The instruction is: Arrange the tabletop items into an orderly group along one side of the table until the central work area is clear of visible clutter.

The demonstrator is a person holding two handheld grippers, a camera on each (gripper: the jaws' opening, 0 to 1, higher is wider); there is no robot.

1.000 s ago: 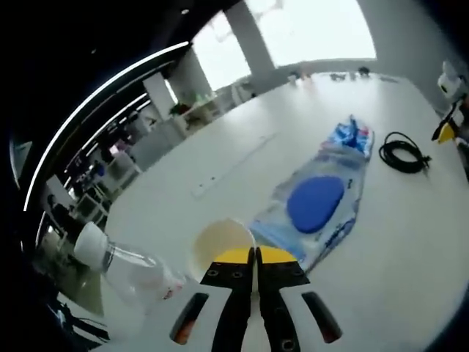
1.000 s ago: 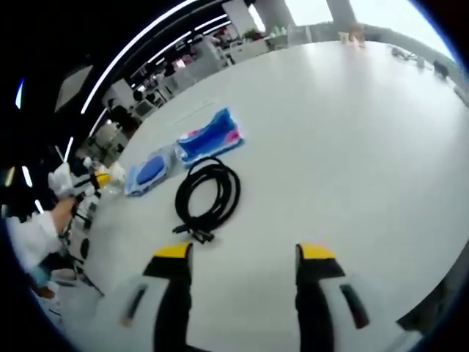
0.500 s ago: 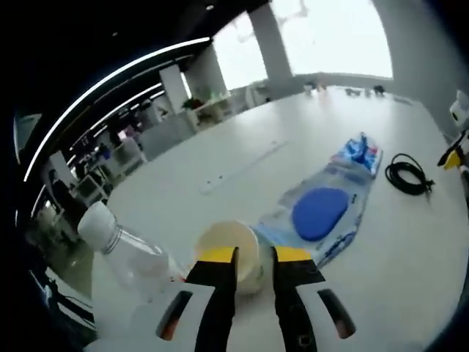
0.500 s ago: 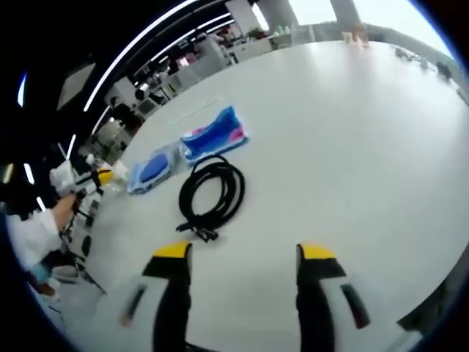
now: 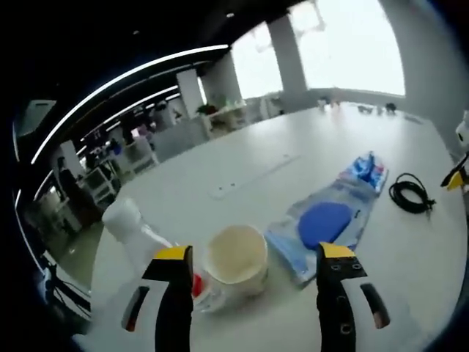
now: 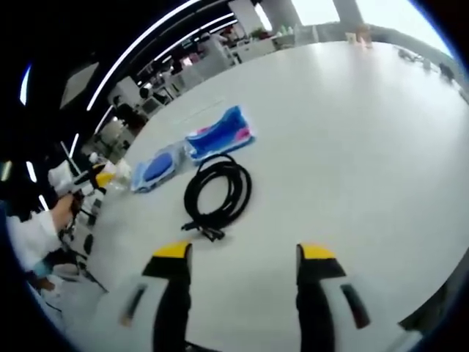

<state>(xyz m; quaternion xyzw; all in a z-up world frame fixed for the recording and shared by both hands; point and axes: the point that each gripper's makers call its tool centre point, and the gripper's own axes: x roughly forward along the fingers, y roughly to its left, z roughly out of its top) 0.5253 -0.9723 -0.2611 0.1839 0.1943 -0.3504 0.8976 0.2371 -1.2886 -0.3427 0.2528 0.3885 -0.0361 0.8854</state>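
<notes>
While the left gripper [image 5: 256, 257] hangs spread, grasping nothing, over the cream cup [image 5: 235, 257] at lower centre beside the plastic bottle [image 5: 139, 238], presumably grouping them, the right gripper [image 6: 244, 253] waits agape near the black cable coil [image 6: 218, 194].

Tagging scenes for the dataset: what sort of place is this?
Probably an open-plan office or lab: a very large white table, ceiling light strips, big windows and rows of desks behind.
</notes>
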